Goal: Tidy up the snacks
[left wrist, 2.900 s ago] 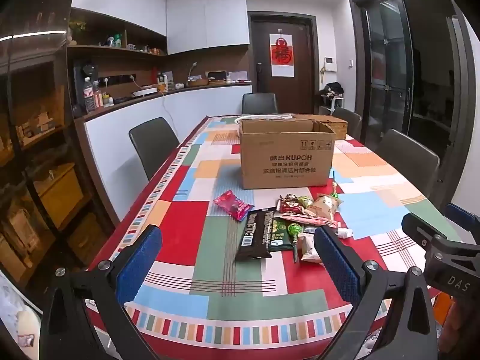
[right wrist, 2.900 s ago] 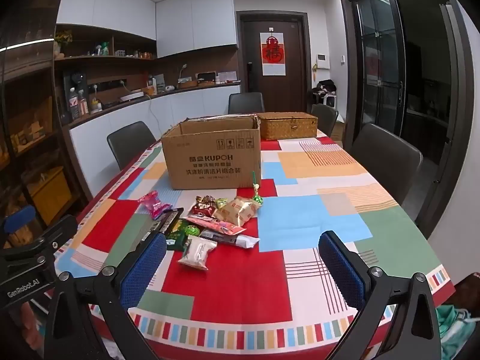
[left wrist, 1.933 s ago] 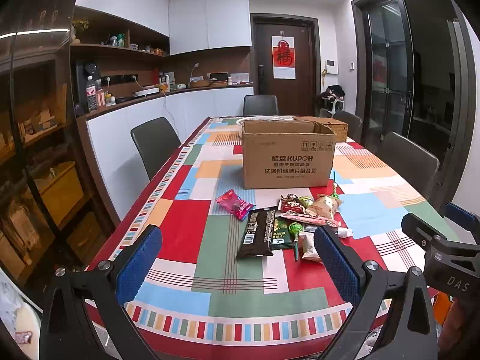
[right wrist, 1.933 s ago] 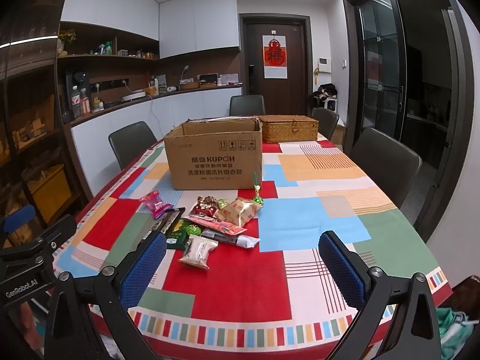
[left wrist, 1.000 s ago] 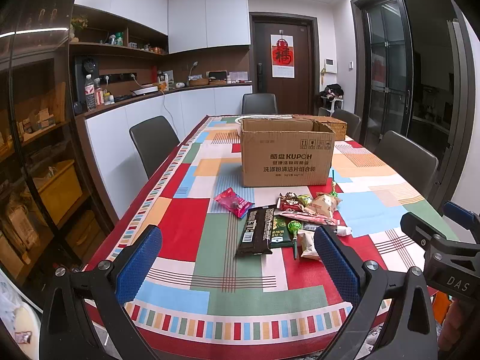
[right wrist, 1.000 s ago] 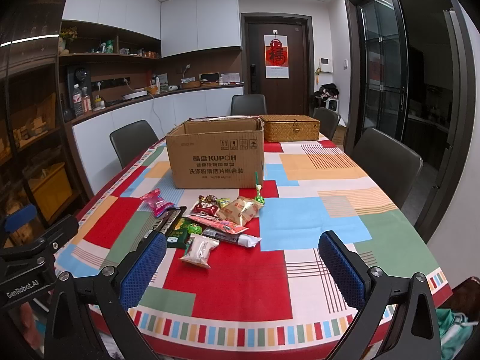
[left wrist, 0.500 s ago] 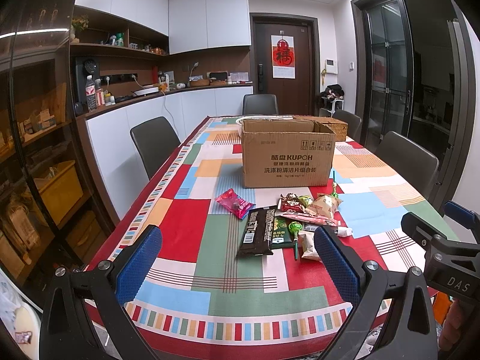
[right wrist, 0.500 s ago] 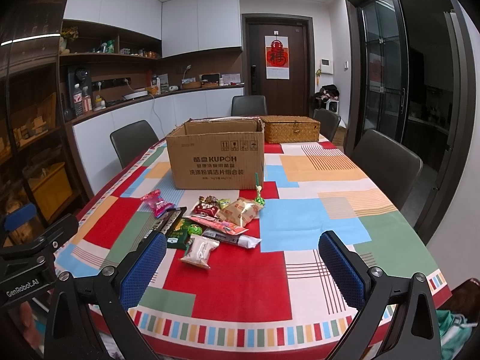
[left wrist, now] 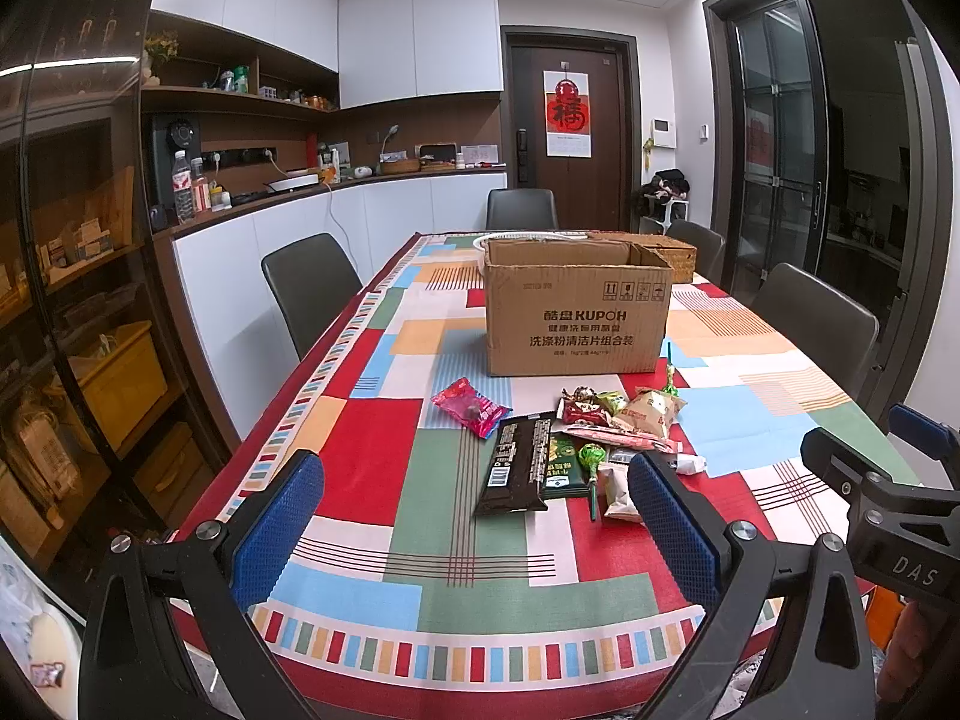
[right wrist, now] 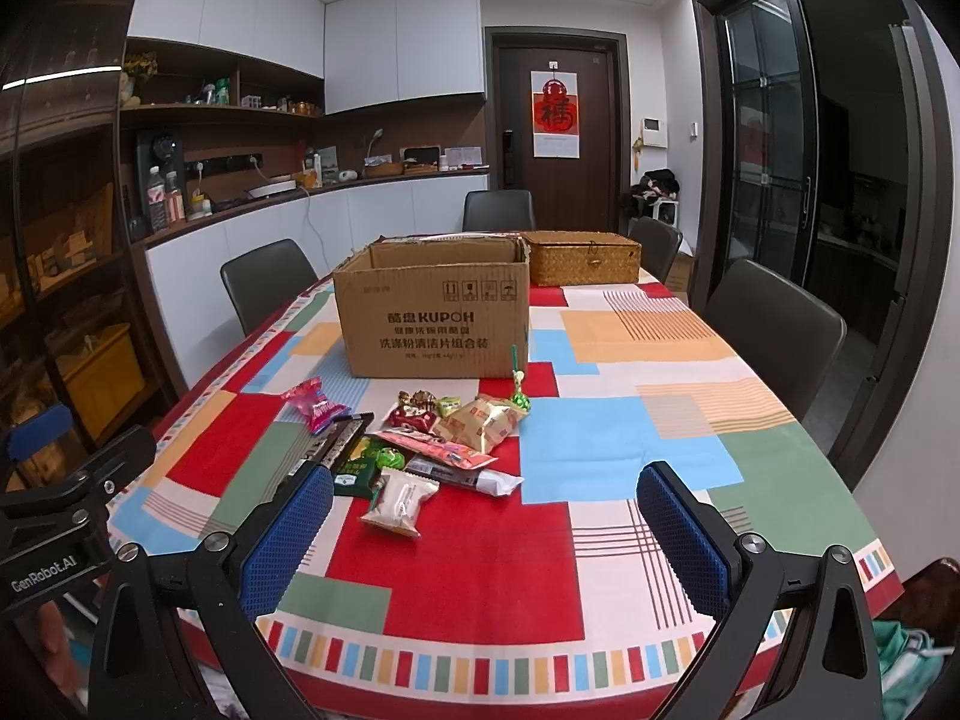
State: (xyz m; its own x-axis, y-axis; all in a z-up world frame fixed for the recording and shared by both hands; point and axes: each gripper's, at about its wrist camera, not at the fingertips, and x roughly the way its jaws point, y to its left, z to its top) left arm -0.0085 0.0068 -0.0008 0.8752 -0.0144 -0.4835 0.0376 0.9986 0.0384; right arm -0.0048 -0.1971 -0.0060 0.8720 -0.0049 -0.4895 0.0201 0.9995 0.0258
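Compared with the frames of the last three seconds, nothing on the table (left wrist: 372,456) has shifted: left gripper (left wrist: 474,531) stays at the near edge, jaws spread wide, holding nothing. The snacks (left wrist: 576,444) lie as before in a loose pile on the patchwork cloth, pink packet (left wrist: 471,408) leftmost, dark bar (left wrist: 517,463) beside it, all just in front of the open cardboard box (left wrist: 576,315). Right gripper (right wrist: 486,534) likewise unchanged, fully open and empty, the white packet (right wrist: 399,501) nearest it.
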